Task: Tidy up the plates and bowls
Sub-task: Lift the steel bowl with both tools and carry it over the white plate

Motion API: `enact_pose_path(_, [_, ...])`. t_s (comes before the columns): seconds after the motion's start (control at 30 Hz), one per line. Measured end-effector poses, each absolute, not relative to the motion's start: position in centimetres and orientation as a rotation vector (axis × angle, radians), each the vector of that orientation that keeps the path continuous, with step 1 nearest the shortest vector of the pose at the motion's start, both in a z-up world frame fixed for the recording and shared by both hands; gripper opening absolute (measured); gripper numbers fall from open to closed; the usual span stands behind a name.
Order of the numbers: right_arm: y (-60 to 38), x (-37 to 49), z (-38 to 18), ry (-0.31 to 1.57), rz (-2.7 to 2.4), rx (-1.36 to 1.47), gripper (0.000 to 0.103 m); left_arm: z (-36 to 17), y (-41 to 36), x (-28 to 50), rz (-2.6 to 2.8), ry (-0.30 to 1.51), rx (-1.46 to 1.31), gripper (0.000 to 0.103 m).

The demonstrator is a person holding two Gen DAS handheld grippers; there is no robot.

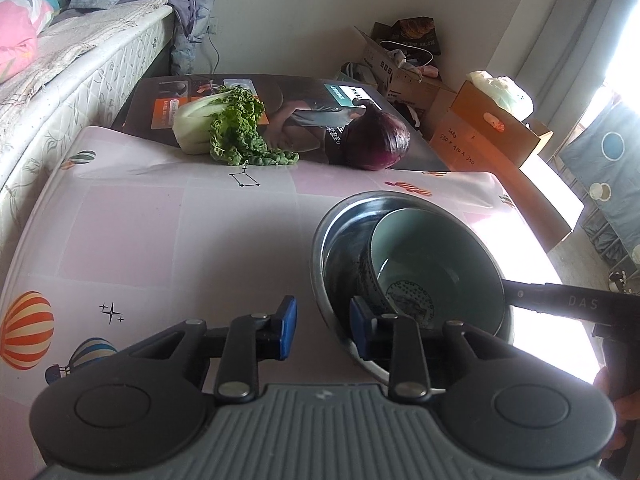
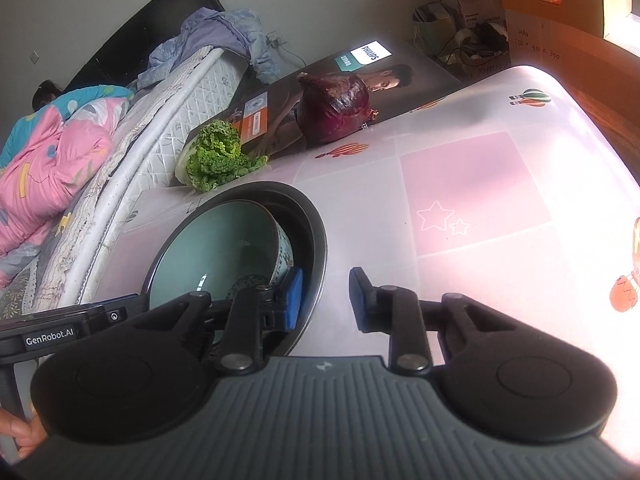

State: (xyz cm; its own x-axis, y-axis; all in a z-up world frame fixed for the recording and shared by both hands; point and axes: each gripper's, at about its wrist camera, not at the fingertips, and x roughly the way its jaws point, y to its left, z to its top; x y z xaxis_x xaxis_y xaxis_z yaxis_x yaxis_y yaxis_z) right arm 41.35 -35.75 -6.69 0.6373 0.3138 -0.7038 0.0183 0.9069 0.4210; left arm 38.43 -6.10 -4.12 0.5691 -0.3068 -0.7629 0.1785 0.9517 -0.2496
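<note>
Here the left gripper (image 1: 323,328) and right gripper (image 2: 326,298) each straddle the metal bowl's (image 1: 340,216) rim from opposite sides, jaws apparently not yet pinching, so squeeze evenly and lift level to keep the green bowl (image 1: 432,256) nested inside.

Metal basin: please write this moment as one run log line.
scene: green bowl tilted inside metal basin | left gripper: open, astride basin rim | right gripper: open, astride opposite rim
</note>
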Motion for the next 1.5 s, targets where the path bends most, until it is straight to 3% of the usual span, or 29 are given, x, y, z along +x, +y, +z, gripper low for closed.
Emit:
enact_pose_path(0.67, [-35.9,43.6,-8.5,0.93,0.203,0.499,0.021,-6.1,-6.1,41.0,-0.314,1.012,-0.237,0.02])
enact_pose_path(0.8, [-36.0,43.9,-8.8,0.931,0.209,0.521,0.02,-6.2,-6.2,41.4,-0.316,1.019,-0.248,0.014])
enact_pose_path(1.07, [-36.4,44.1,-9.3,0.917,0.22,0.579,0.016,-6.6,-5.7,41.8,-0.31,1.028,-0.321,0.012])
enact_pose_path(1.2, [-36.2,44.0,-9.2,0.909,0.234,0.586,0.01,-6.4,-5.8,41.7,-0.304,1.026,-0.321,0.012])
enact_pose_path(1.5, [-36.5,43.8,-9.5,0.912,0.23,0.622,0.009,-6.4,-5.7,41.7,-0.302,1.032,-0.328,0.011])
